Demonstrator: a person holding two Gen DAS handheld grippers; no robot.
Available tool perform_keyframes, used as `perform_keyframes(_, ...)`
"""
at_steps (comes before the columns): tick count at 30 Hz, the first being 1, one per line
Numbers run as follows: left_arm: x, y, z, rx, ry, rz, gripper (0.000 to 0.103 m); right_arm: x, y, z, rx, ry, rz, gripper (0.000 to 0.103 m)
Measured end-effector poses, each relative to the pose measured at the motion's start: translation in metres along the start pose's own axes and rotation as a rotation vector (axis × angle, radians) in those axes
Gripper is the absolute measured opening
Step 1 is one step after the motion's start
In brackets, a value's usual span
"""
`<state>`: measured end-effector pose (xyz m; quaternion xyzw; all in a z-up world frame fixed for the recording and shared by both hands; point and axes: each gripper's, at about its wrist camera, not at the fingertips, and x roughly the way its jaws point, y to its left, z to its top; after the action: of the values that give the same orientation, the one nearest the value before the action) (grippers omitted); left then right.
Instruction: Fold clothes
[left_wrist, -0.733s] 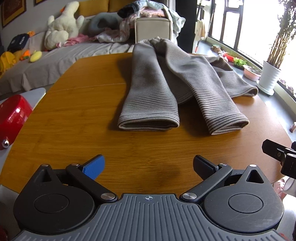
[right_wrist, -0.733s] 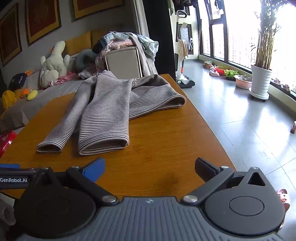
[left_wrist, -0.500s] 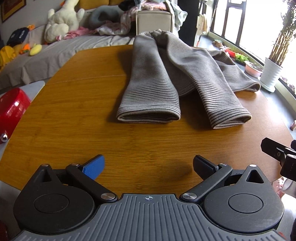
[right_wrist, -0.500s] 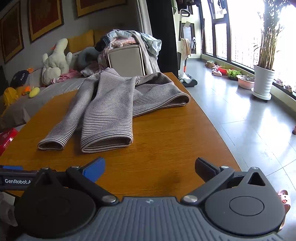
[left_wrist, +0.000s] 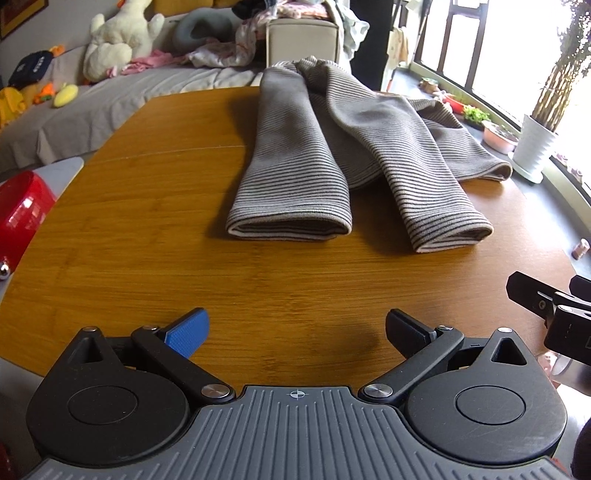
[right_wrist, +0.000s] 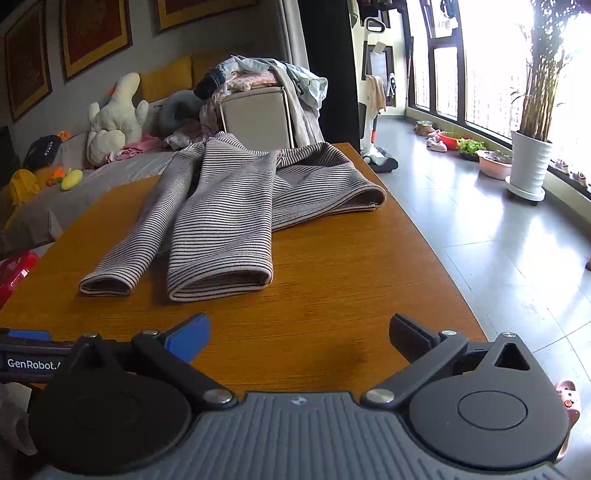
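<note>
Striped garment (left_wrist: 332, 155) on table (left_wrist: 147, 221); both tongs (left_wrist: 295, 334) (right_wrist: 299, 338) wide; only right view shows floor (right_wrist: 498, 240).

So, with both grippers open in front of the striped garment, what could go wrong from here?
The striped garment reaches the table's far and right-hand edges; a pull there may slide it off. Its two tube-like ends are double-layered, so the left hand-held gripper or right hand-held gripper may pinch only one layer. The two tubes overlap further back, so lifting one may drag the other.
</note>
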<state>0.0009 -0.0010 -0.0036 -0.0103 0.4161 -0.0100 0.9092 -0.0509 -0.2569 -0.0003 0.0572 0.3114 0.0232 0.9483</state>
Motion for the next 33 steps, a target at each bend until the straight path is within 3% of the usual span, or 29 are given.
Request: perform_keyframes(33,-0.0043,0.0005,0.0003,0.001,-0.008,-0.016,0.103,0.0012,0.0089,0.0033,-0.039,-0.004,-0.002,0.103)
